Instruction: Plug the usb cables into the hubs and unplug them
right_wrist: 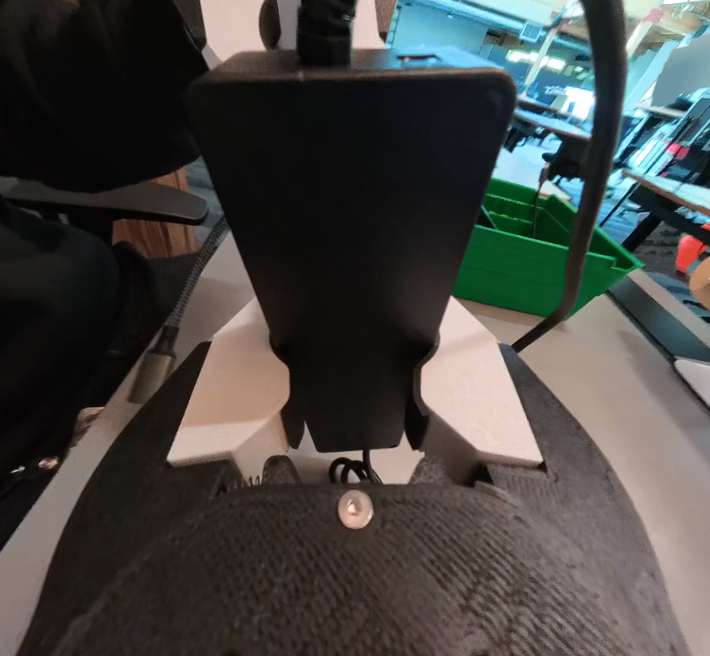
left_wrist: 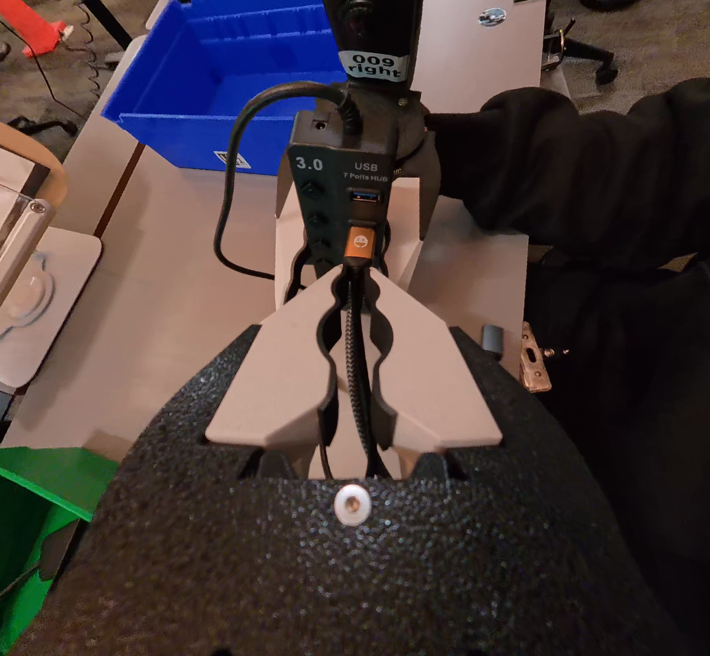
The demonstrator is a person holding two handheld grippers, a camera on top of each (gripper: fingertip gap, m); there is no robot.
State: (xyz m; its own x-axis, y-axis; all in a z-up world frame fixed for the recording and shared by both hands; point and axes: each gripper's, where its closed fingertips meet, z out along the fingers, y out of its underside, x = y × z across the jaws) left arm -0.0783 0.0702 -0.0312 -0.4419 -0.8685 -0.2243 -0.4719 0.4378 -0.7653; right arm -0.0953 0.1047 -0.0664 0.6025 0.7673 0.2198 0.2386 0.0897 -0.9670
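1. step in hand, as i judge it: the plug-or-unplug stroke itself. the orange usb plug (left_wrist: 360, 245) sits at the mouth of the second port down on the black usb hub (left_wrist: 342, 192) — whether it is fully seated or part way out, i cannot tell from here.
2. your left gripper (left_wrist: 355, 276) is narrowed around the braided cable (left_wrist: 355, 361) just behind the plug; the fingertips (left_wrist: 326, 284) sit right at the plug's rear edge, though a firm pinch on the cable is not plain to see.
3. your right gripper (right_wrist: 355, 380) is clamped on the hub's lower end, holding it upright off the table (left_wrist: 161, 253); in the right wrist view the hub's plain back (right_wrist: 349, 192) fills the centre.
4. the next move calls for a straight stroke along the port's axis — no sideways lever on the plug — while the right gripper holds the hub steady.
5. count: one hub, one braided cable with one orange plug, one smooth black lead (left_wrist: 230, 192) looping from the hub's top toward 9 o'clock.
6. one open blue port (left_wrist: 364, 197) shows just above the plug, at 12 o'clock from it.
7. bins: one blue bin (left_wrist: 215, 72) at 11 o'clock in the left wrist view, one green bin (right_wrist: 538, 253) at 3 o'clock in the right.
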